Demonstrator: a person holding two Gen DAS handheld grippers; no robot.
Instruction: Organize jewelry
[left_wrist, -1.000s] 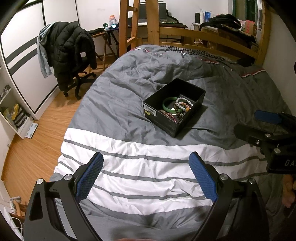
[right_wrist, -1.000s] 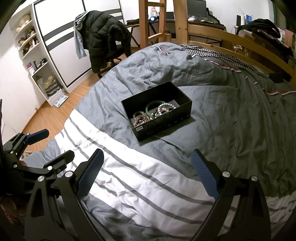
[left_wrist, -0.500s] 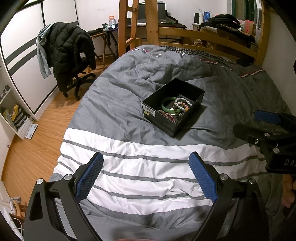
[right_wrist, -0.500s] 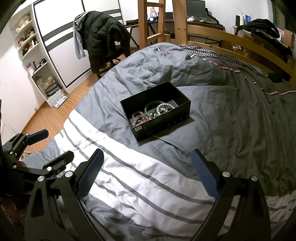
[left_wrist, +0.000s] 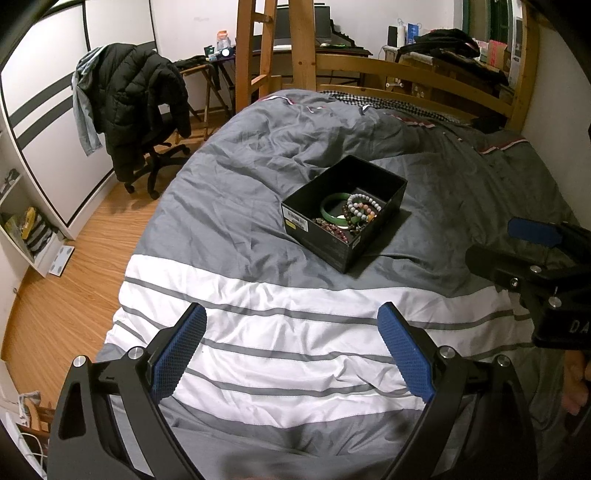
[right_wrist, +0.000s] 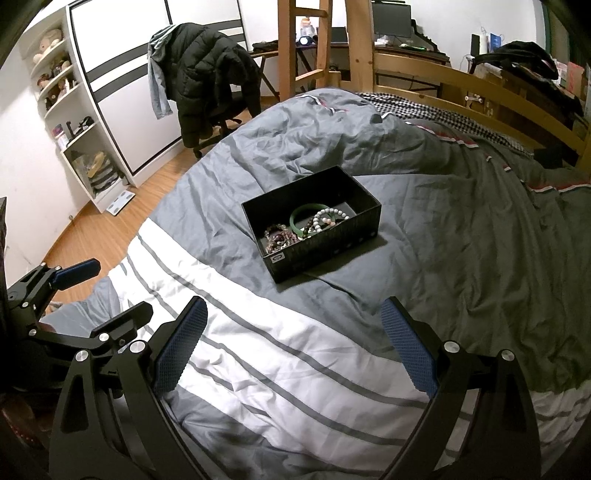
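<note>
Both pairs of blue-padded fingers stand wide apart with nothing between them: the left gripper (left_wrist: 291, 347) and the right gripper (right_wrist: 293, 347) each hang over the white-striped end of the duvet (left_wrist: 280, 332), well short of the black box (left_wrist: 345, 212).

That box sits on the grey part of the bedding, at about 12 o'clock from the left gripper and 12 to 1 o'clock from the right. Inside it lie a green bangle (left_wrist: 334, 212), a pale beaded bracelet (left_wrist: 364, 206) resting across the bangle, and a dark red beaded bracelet (left_wrist: 332, 230) towards the near corner. Open, rumpled duvet surrounds the box on every side, and the stretch between box and grippers is bare cloth.

From the left wrist, the white label (left_wrist: 295, 221) on the box's end wall shows, and the right gripper juts in at 3 o'clock. From the right wrist, the long ribbed side wall (right_wrist: 325, 247) faces us with a small logo at its near corner, and the left gripper sits at 9 o'clock, by the bed's edge above the wooden floor (right_wrist: 74, 236).

Farther off: an office chair draped with a black jacket (left_wrist: 129, 107) at 10 o'clock, a wooden ladder (left_wrist: 258, 48) at 12, the bed's wooden rail (left_wrist: 406, 70) at 1 o'clock, and white shelves (right_wrist: 59, 92) by the wardrobe.
</note>
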